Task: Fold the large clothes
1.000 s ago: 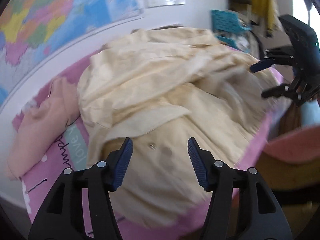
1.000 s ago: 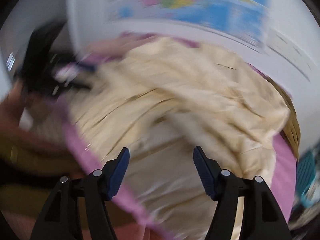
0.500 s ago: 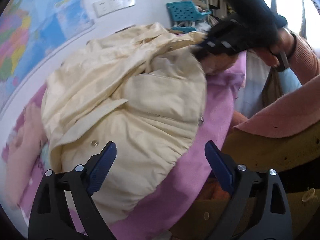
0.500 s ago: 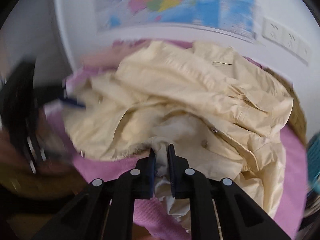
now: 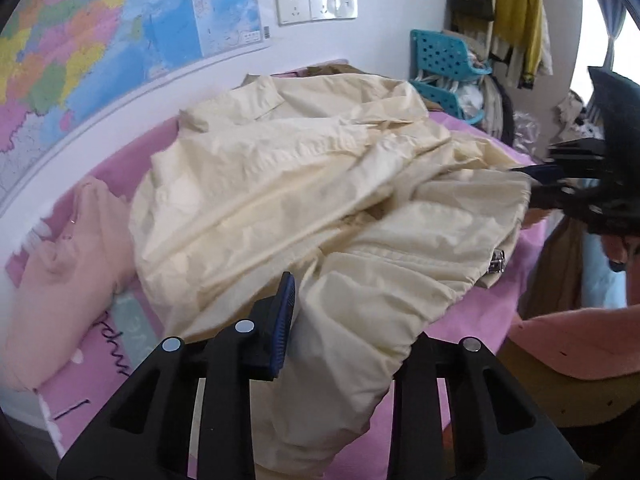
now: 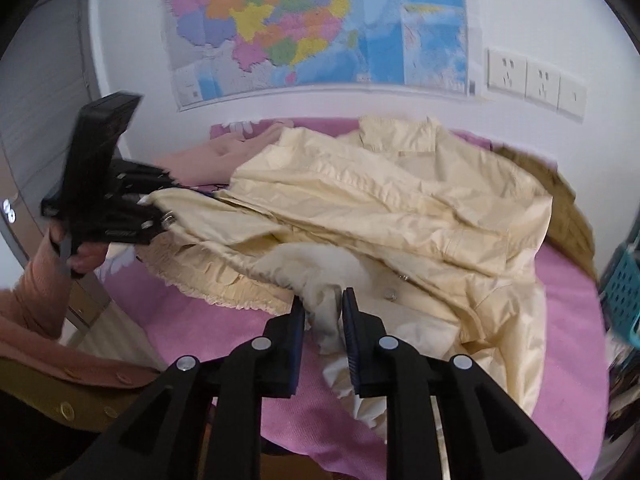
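Note:
A large cream jacket (image 5: 320,184) lies crumpled on the pink bed cover (image 5: 472,320). Its white fleece lining (image 6: 320,264) shows at the front. My left gripper (image 5: 320,312) is closing on the gathered hem, and the fabric covers its right finger. In the right wrist view the left gripper (image 6: 160,212) holds that hem pulled out to the left. My right gripper (image 6: 325,306) pinches a fold of lining and cream cloth while its jaws ease open slightly. In the left wrist view the right gripper (image 5: 528,180) grips the jacket's right edge.
A pale pink garment (image 5: 60,272) lies left of the jacket by the wall. A brown garment (image 6: 568,208) lies under the jacket's far side. Teal baskets (image 5: 444,56) and hanging clothes (image 5: 516,12) stand beyond the bed. A person's pink sleeve (image 5: 580,340) is at the lower right.
A second ago both grippers were open over the jacket. The right gripper then shut on the front fold and rose a little. The left jaws, wide half a second ago, have closed onto the hem.

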Tool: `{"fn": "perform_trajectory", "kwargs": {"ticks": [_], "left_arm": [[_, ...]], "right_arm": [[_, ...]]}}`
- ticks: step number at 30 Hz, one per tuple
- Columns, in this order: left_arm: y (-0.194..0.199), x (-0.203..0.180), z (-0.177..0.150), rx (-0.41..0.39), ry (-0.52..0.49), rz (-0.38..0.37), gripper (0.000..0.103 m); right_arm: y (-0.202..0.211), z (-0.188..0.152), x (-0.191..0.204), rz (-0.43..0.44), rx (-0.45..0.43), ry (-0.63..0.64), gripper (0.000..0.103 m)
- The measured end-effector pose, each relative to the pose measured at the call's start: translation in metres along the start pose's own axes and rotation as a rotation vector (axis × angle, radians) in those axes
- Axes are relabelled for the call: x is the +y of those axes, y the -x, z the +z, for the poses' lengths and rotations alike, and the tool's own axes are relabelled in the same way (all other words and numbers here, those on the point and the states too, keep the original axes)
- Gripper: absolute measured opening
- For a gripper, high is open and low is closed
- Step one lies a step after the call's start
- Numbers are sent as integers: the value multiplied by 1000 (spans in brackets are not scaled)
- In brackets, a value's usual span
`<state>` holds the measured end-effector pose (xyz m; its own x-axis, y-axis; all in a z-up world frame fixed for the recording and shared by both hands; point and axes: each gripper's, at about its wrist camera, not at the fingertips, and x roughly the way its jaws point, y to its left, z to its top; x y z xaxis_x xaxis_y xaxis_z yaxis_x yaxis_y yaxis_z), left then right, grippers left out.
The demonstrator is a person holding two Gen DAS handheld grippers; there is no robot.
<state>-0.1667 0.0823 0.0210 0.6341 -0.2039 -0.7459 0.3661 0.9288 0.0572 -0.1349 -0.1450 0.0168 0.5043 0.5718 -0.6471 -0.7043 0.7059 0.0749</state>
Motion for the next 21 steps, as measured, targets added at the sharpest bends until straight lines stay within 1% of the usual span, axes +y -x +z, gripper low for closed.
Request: {"fn": "perform_trajectory", "kwargs": {"ticks": [1,2,4,5,7,8,10,11,13,14,15,16,17,18,19,20,21], "left_arm": [[-2,-1,1,7,-3,7,28],[-4,-3,2,17,-5,17,28],[-10,-6,6,27,-14,13,29],[-12,-9,5,31,-21,19,30],[-15,-11,4,39,-28,32,30],[-15,-13,2,40,-37,35,30],[-13,-15,-5,42,-46,39,31],[-12,-17,-11,43,-59,45,35],[-11,-23,-25,50,-97,55,44],[-11,-27,-37,67,-119,37,51],[-10,-28,-45,73,-123,35,52],[-10,-29,-51,80,-122,35,52],[-7,-29,-60,80,-117,21,54],[1,-27,-67,58,-107,-7,58],[11,-25,-72,27,-89,-37,60],[18,-23,-75,2,-78,-55,63],[31,-20,-77,-40,-68,-68,68]], "right_arm": [[8,-2,8,-8,-30,35,22],[18,-5,16,22,-66,57,25],[33,-10,27,109,-114,77,28],[36,-14,35,150,-117,89,28],[29,-21,48,190,-73,124,28],[17,-27,54,191,-21,149,28],[0,-35,54,123,42,164,28],[-5,-39,45,140,56,130,24],[-1,-42,24,171,35,40,23],[4,-43,16,174,20,4,32],[13,-44,2,174,-19,-44,39],[22,-45,-12,178,-60,-89,50],[31,-45,-26,189,-90,-137,51],[37,-45,-35,182,-106,-165,51],[44,-44,-47,143,-125,-196,52],[46,-44,-53,114,-128,-208,55],[47,-42,-64,52,-124,-229,58]]}}
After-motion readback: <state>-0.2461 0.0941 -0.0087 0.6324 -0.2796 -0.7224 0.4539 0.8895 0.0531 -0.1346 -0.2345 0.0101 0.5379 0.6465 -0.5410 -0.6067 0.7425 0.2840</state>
